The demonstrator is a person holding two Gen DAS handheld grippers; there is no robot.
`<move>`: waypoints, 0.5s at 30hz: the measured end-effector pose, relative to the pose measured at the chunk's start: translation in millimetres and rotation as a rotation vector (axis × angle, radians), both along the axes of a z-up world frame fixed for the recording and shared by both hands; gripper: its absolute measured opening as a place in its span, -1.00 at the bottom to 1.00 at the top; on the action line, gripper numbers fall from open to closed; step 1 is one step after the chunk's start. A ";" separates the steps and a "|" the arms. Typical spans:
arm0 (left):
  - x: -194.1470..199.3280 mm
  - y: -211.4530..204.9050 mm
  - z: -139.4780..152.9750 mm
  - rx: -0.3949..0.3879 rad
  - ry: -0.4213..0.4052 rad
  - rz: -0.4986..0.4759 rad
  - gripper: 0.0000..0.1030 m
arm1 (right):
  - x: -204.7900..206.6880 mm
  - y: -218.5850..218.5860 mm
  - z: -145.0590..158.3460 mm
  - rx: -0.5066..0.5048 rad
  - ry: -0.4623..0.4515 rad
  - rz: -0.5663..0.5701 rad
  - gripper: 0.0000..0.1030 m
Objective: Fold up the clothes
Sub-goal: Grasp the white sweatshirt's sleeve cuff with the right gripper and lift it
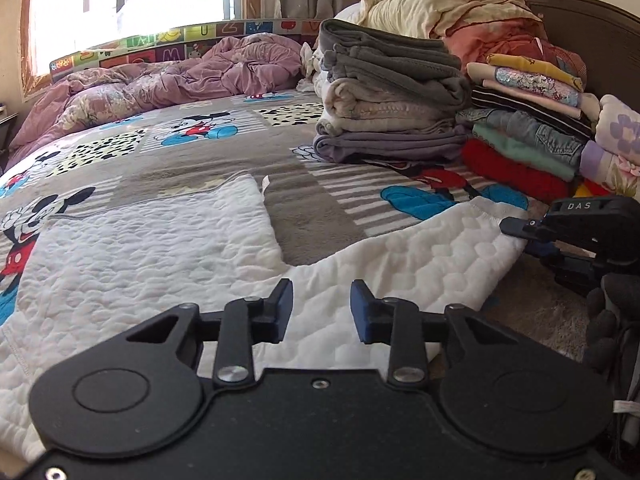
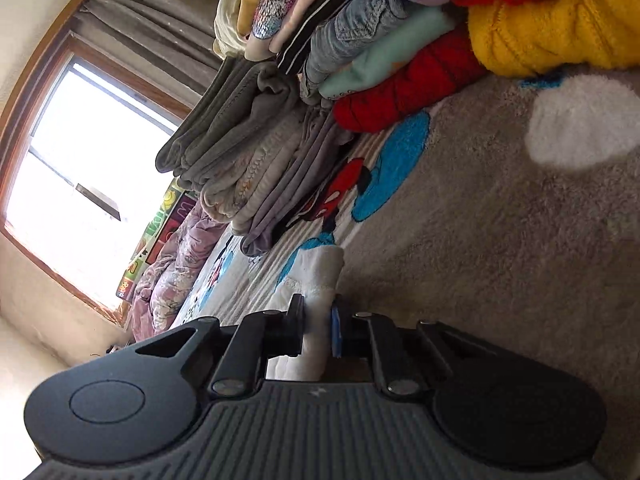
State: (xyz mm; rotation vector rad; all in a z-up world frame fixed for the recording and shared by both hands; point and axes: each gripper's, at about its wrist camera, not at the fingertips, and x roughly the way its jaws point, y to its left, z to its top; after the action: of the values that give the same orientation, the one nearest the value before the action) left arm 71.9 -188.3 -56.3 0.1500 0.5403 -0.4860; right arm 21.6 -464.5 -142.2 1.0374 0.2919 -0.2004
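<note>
1. white quilted garment [image 1: 152, 240] lies spread flat on the bed [image 1: 328, 216], in front of the folded stack [image 1: 392, 100].
2. left claw [image 1: 321, 308] spread, poised over the garment's near edge.
3. right claw [image 2: 318, 332] pinching the garment's end.

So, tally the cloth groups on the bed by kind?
Spread white quilted garment: 1
Folded stacks: 2, grey stack and colourful stack
Rumpled bedding heaps: 2, purple duvet and cream heap
Total: 5
</note>
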 end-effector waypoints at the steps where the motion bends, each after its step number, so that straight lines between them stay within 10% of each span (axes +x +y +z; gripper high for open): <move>1: 7.7 -8.3 -1.2 -0.004 0.013 -0.008 -0.41 | -1.0 -1.1 0.1 0.000 0.004 -0.008 -0.71; 7: 51.2 -45.8 -23.3 0.021 0.158 -0.078 -0.44 | -7.2 -7.8 0.6 0.000 0.026 -0.056 -0.70; 15: 61.9 -56.1 -24.6 -0.018 0.194 -0.087 -0.44 | 2.8 0.4 5.2 -0.068 0.029 -0.008 -0.12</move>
State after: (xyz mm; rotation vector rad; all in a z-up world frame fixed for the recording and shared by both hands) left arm 133.8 -244.4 -80.9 0.1104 0.7215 -0.5937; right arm 24.3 -464.0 -137.0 0.9691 0.3053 -0.2315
